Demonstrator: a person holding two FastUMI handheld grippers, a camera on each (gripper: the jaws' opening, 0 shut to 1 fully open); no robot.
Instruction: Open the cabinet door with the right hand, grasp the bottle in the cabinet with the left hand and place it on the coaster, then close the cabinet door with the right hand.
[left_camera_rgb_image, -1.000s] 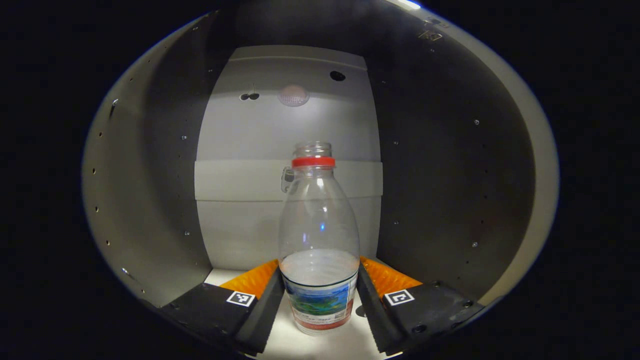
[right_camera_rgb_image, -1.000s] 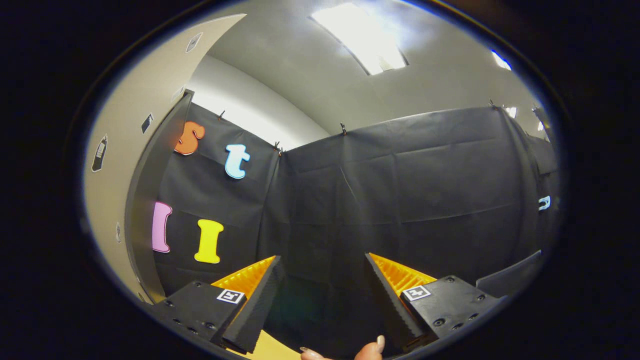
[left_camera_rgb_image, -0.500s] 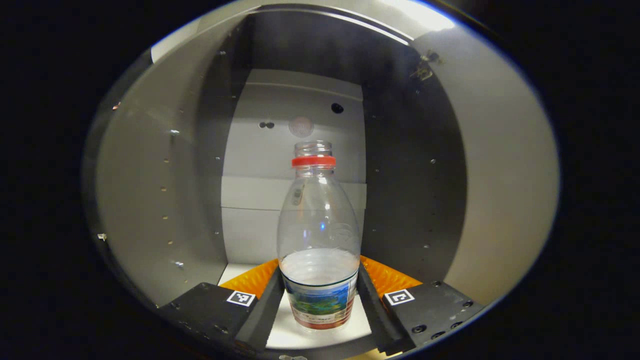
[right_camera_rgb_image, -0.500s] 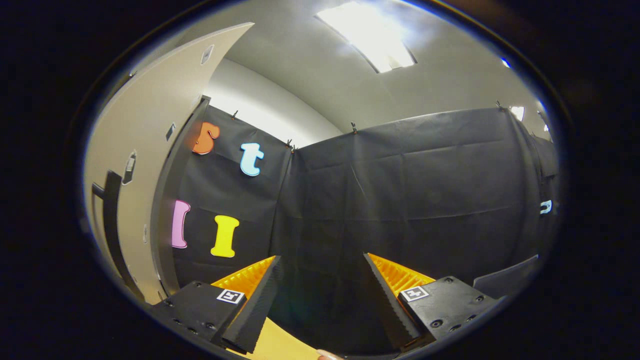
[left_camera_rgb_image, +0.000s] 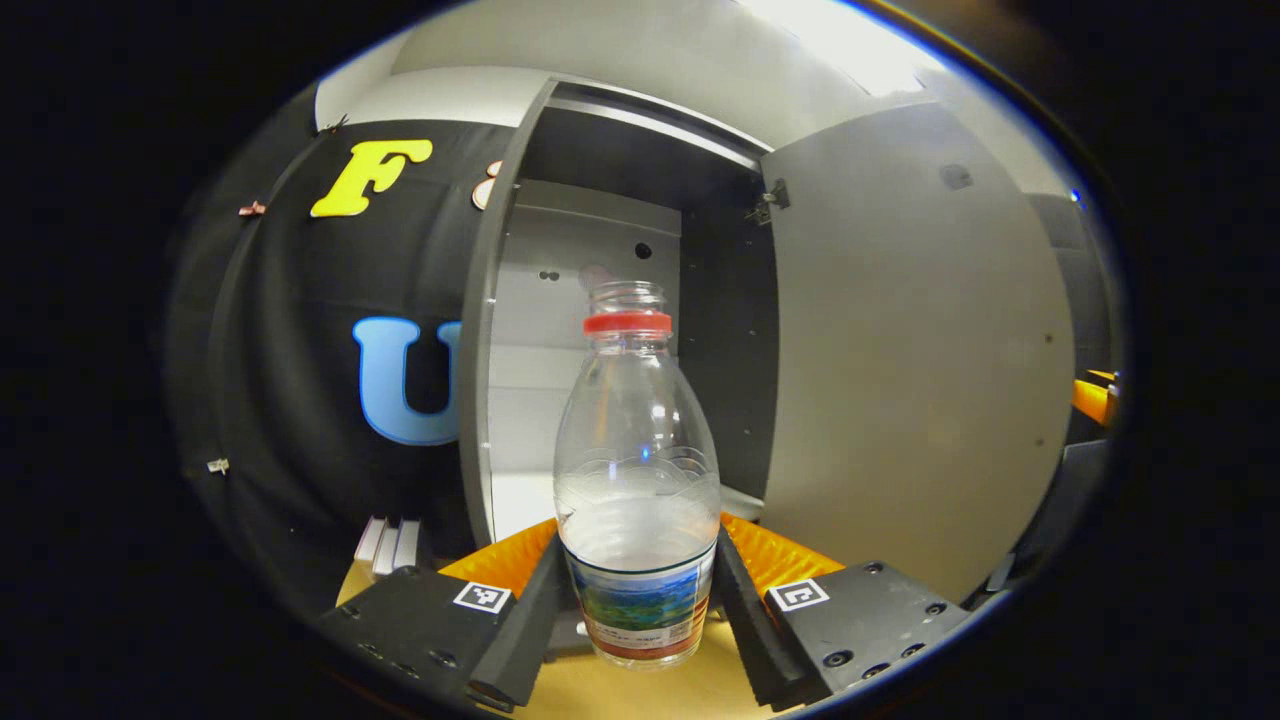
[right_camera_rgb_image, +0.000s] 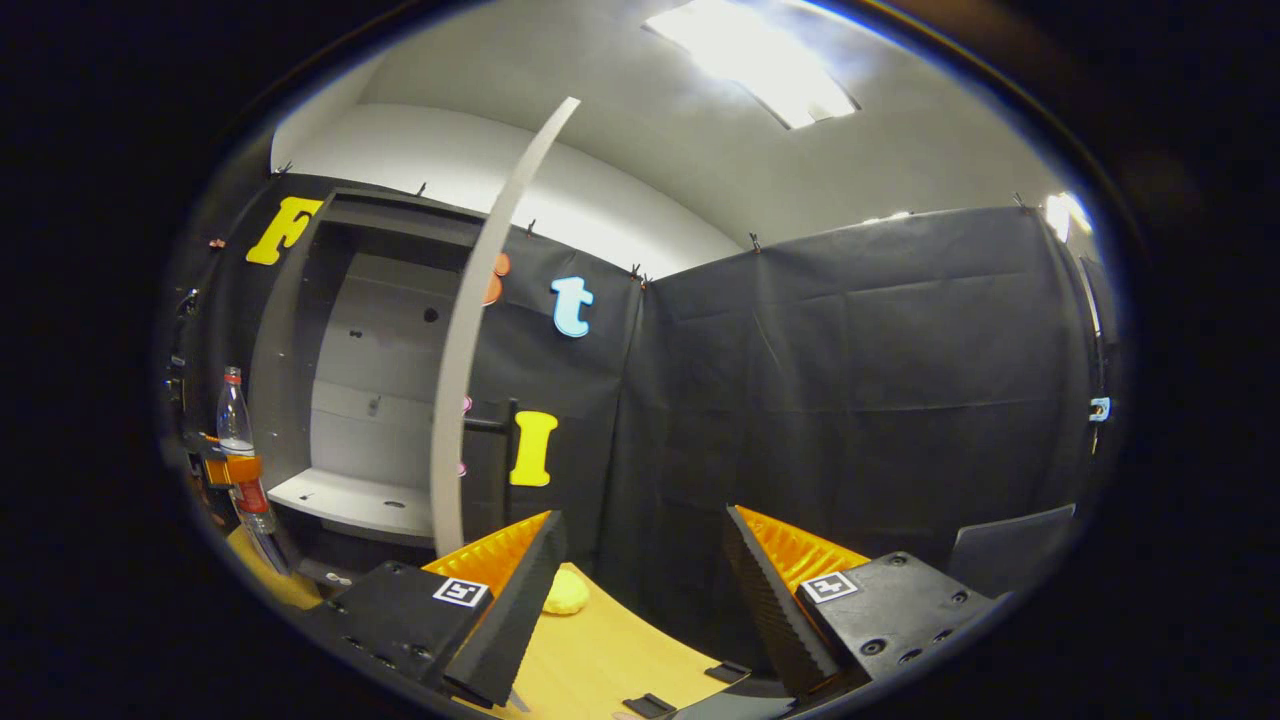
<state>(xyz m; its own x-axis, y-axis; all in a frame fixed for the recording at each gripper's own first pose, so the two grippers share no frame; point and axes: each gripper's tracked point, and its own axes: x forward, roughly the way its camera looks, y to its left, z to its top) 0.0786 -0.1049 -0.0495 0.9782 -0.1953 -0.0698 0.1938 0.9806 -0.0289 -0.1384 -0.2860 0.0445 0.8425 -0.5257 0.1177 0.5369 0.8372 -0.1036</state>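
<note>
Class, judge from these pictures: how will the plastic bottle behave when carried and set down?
The plastic bottle is tall, narrow and only partly filled, so probably light and tippable. It has no cap, so tilting may spill. Its thin clear wall may flex between the left hand-held gripper fingers.

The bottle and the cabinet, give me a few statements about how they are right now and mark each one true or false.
1. The bottle is clamped between the left gripper's two fingers. True.
2. The bottle has a blue cap screwed on. False: it has no cap, just an open mouth above a red ring on the neck.
3. The cabinet door is open. True: the cabinet's pale inside shows beside it.
4. The bottle stands on the cabinet shelf. False: it is out in front of the cabinet, held above the yellow table.
5. The right gripper grips the door edge. False: its fingers are spread with nothing between them.
</note>
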